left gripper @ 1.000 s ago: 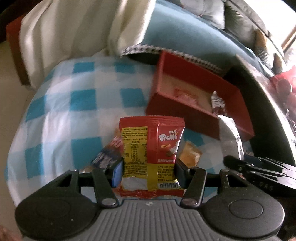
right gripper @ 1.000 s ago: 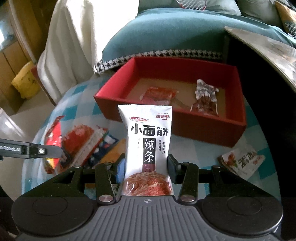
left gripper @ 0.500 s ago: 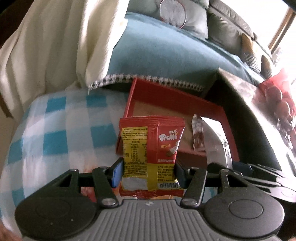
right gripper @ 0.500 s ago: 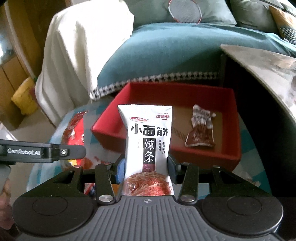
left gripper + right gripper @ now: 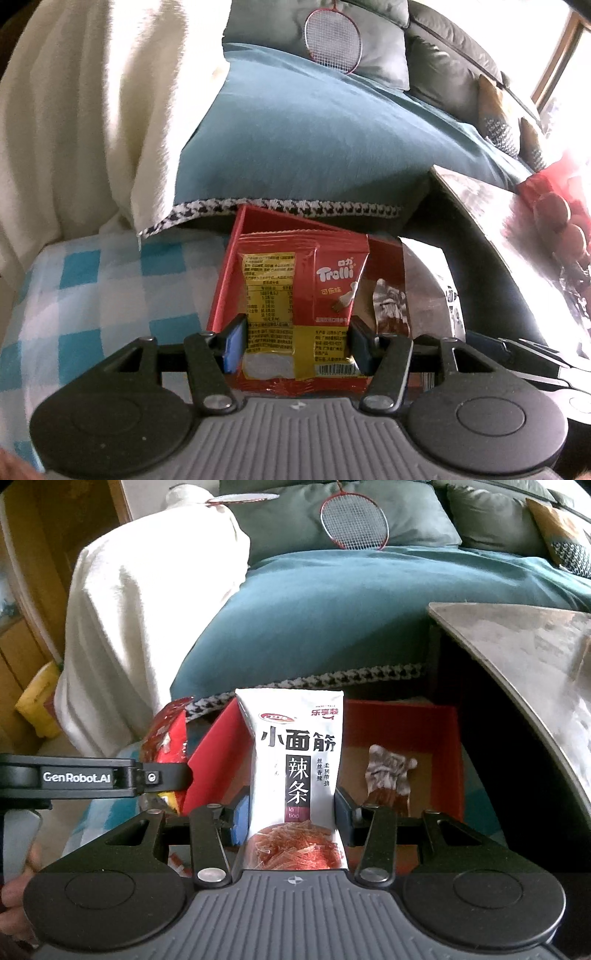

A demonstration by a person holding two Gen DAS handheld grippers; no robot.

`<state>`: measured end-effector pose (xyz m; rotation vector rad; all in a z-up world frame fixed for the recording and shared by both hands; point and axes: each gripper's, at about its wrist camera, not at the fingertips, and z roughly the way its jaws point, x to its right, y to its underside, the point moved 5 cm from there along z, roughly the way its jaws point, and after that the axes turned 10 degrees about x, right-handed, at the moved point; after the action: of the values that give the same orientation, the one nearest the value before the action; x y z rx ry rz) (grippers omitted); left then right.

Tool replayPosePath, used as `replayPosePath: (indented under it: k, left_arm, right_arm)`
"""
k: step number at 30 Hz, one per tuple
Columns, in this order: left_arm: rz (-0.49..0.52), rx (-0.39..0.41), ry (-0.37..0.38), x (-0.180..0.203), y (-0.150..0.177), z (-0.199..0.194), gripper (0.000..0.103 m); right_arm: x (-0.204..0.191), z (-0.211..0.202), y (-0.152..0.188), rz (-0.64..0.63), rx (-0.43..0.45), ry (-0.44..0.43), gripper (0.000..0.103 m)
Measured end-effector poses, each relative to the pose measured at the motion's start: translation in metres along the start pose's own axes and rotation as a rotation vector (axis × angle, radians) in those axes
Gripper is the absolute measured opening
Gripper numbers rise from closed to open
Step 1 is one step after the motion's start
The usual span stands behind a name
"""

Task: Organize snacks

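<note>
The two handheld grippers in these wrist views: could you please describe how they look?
Both look alike: a grey ribbed housing at the bottom edge, two round black discs beside it, and black linkage arms with silver pivot screws leading to the fingers. The left gripper has a blue left pad; so does the right gripper. In the right wrist view, the left gripper's black side reads GenRobot.AI in white.

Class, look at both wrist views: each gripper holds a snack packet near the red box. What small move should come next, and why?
Probably carry both packets a little further forward over the red box. The left gripper clamps the Trolli packet and the right gripper clamps the white spicy-strip packet, both near the box's front wall, so releasing now might miss it.
</note>
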<state>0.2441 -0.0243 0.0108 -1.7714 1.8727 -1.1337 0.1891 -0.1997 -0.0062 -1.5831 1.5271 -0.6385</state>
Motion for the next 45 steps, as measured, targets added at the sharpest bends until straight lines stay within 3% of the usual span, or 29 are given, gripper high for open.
replayPosePath:
  k: [13, 27, 41, 45]
  left_arm:
    - [0.024, -0.03, -0.029, 0.004, -0.01, 0.046, 0.05]
    - [0.041, -0.117, -0.077, -0.002, 0.01, 0.09, 0.051]
    - [0.032, -0.114, -0.064, -0.003, 0.004, 0.083, 0.053]
    - [0.034, -0.099, -0.053, -0.002, 0.0, 0.074, 0.058]
  right_arm:
    - [0.021, 0.048, -0.017, -0.017, -0.029, 0.03, 0.054]
    - [0.041, 0.096, 0.004, -0.023, -0.133, 0.075, 0.054]
    - [0.043, 0.099, 0.005, -0.034, -0.153, 0.085, 0.062]
    - [0.042, 0.092, 0.002, -0.041, -0.141, 0.076, 0.067]
